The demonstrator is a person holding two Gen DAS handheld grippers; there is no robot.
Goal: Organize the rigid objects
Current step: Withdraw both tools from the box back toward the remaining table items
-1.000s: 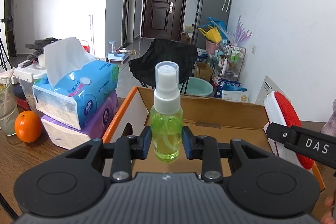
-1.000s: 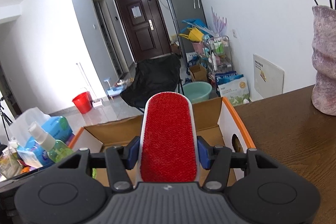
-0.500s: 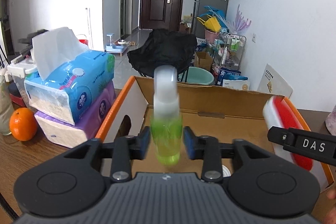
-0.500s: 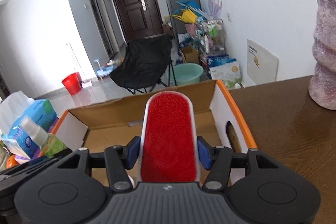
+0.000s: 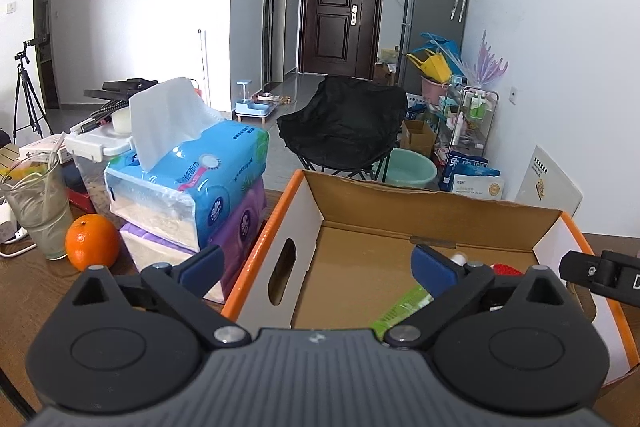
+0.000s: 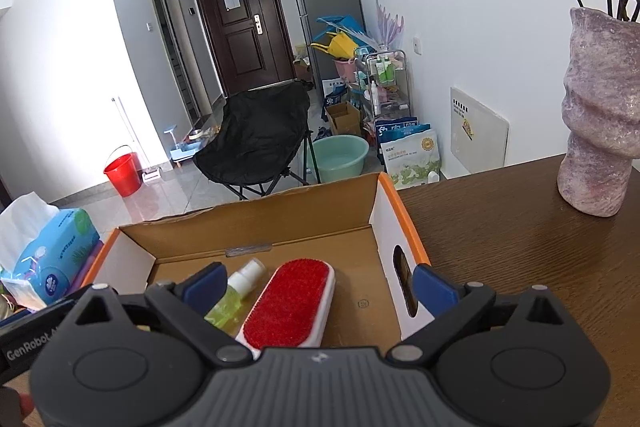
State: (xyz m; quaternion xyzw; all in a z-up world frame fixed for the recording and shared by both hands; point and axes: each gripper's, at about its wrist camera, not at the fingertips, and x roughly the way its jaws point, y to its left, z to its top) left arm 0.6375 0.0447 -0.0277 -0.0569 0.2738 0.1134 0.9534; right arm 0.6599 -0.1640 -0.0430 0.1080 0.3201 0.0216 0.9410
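Both drops done since a second ago: then my left gripper (image 5: 318, 269) was clamped on the spray bottle (image 6: 236, 295) and my right gripper (image 6: 318, 283) on the red lint brush (image 6: 290, 303), both held upright over the cardboard box (image 6: 256, 227). Both sets of jaws have just been opening and now stand wide apart, pads touching nothing. Bottle and brush lie flat on the box floor side by side. From my right tool, the bottle sits just ahead of its left finger and the brush lies below and between the fingers, nearer the left one. From my left tool, only a strip of green bottle and a bit of red brush show, behind its right finger. Tissue packs (image 5: 188, 187) and orange (image 5: 94, 241) are off to that tool's left, outside the box, untouched. I judge these two items placed; next I'd back both tools out and look for whatever rigid item remains.
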